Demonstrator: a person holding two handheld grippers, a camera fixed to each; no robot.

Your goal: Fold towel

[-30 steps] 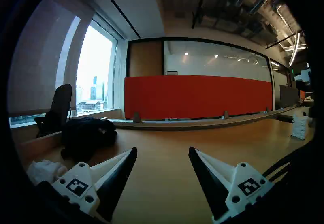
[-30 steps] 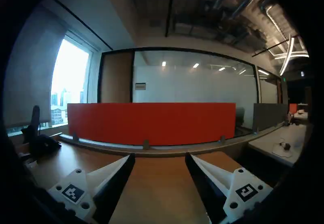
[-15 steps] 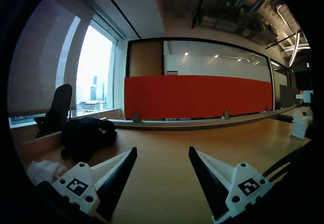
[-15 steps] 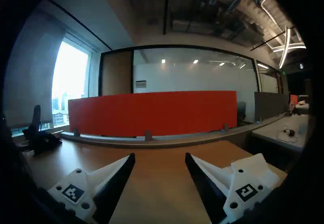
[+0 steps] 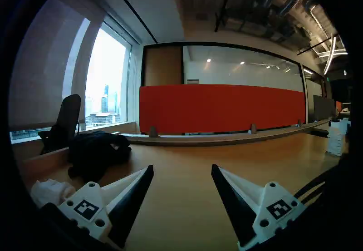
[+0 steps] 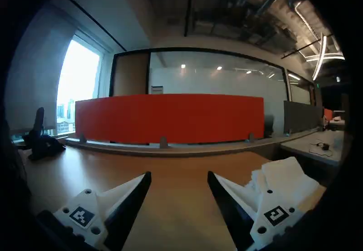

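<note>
A stack of white folded towels [image 6: 286, 176] lies on the wooden table [image 6: 181, 178], just right of my right gripper [image 6: 178, 174] and partly behind its right finger. That gripper is open and holds nothing. In the left gripper view the same kind of white stack [image 5: 336, 140] stands far to the right. A crumpled white cloth [image 5: 51, 190] lies by the left finger of my left gripper [image 5: 181, 166], which hovers open over bare table [image 5: 190, 169] with nothing between its fingers.
A black bundle [image 5: 97, 153] lies on the table's left side, with a black office chair [image 5: 63, 123] behind it by the window. A red divider panel [image 5: 222, 108] runs along the table's far edge. Another desk with a cable [image 6: 320, 147] stands to the right.
The right gripper's view has dipped toward the table and the white towel stack has come into sight beside its right finger. The left gripper has stayed put.
</note>
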